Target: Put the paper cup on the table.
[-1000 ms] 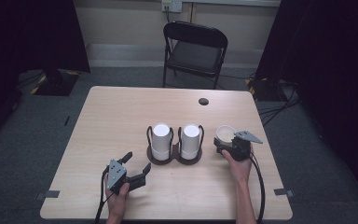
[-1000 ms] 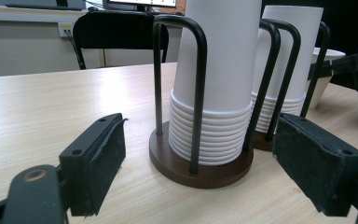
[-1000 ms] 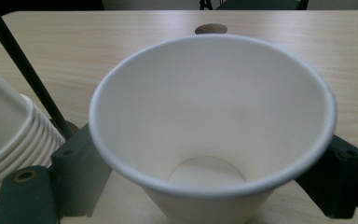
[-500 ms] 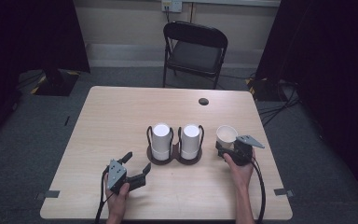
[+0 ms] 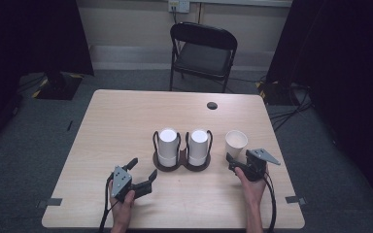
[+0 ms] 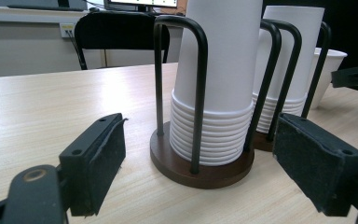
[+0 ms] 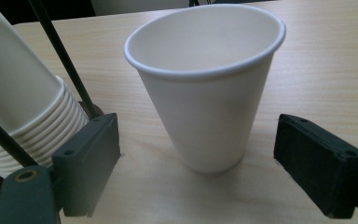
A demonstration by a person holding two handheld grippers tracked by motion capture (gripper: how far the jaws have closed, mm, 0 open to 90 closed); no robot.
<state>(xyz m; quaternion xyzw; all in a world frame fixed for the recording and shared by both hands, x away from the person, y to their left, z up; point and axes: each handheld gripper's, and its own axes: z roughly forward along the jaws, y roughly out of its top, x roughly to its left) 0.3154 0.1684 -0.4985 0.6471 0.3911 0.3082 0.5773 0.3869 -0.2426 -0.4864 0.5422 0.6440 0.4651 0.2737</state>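
Single paper cup stands upright on the counter at 3 o'clock of the cup holder, framed untouched by the released right tool; closing is needed next, left tool released, idle.

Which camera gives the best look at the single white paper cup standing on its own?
The right gripper view: the single upright white paper cup sits close up between the open right tongs, rim and wall clear. The high view shows it small, right of the stacks. The left gripper view shows a sliver behind the rack.
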